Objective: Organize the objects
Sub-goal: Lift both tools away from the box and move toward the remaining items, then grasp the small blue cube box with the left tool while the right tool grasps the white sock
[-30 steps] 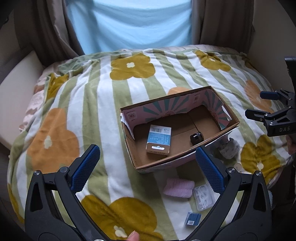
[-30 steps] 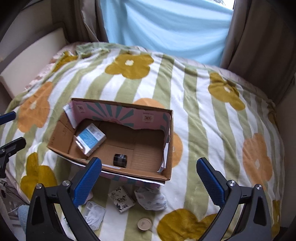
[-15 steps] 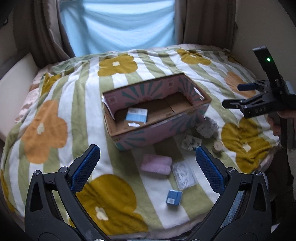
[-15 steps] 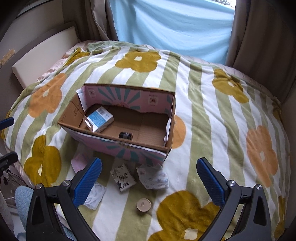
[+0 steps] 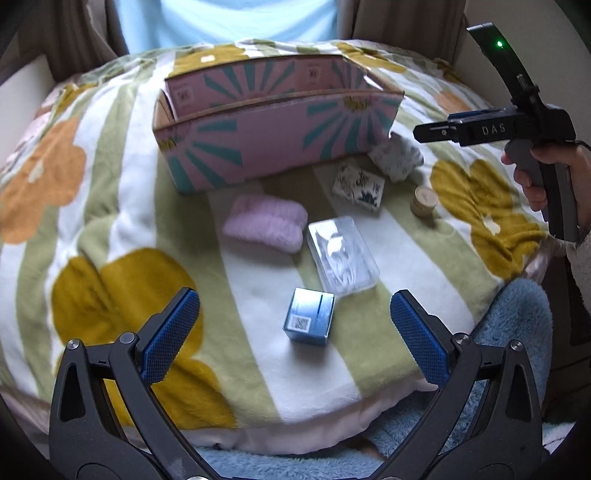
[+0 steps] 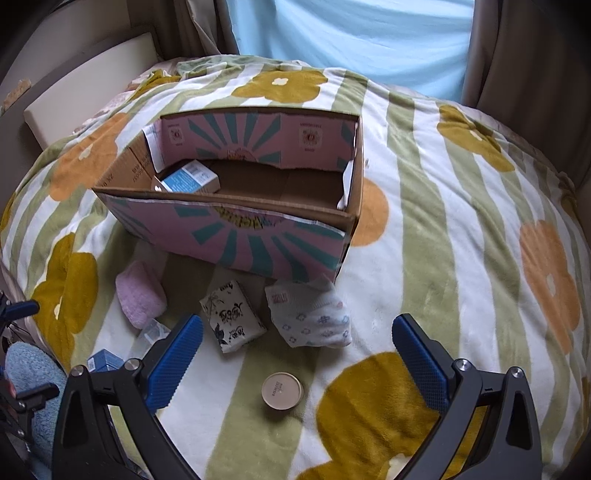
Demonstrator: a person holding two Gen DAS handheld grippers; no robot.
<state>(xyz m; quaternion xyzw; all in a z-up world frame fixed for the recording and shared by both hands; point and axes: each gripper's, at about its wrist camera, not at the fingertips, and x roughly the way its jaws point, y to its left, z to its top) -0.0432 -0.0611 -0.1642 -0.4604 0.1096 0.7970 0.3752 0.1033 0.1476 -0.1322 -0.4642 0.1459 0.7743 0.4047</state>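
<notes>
A pink cardboard box (image 5: 273,144) (image 6: 236,236) with teal rays sits on the flowered blanket, and a blue-and-white carton (image 6: 192,181) lies inside it. In front of the box lie a pink cloth (image 5: 266,223) (image 6: 140,295), a clear plastic case (image 5: 341,254), a small blue box (image 5: 310,321) (image 6: 105,360), a printed tissue pack (image 5: 358,186) (image 6: 232,321), a white floral pouch (image 5: 397,160) (image 6: 310,314) and a round tan lid (image 5: 424,201) (image 6: 282,390). My left gripper (image 5: 295,332) is open, low over the small blue box. My right gripper (image 6: 297,358) is open above the lid and empty.
The blanket (image 6: 443,221) covers a bed whose near edge drops to a blue fluffy fabric (image 5: 517,332). Curtains and a light blue window cover (image 6: 351,33) stand behind. A white cushion (image 6: 85,85) lies at the left. A hand (image 5: 546,173) holds the right gripper's handle.
Both grippers have drawn back and dropped lower toward the near items. The left view now looks at the box's outer front wall, with the small blue box between its fingers.
</notes>
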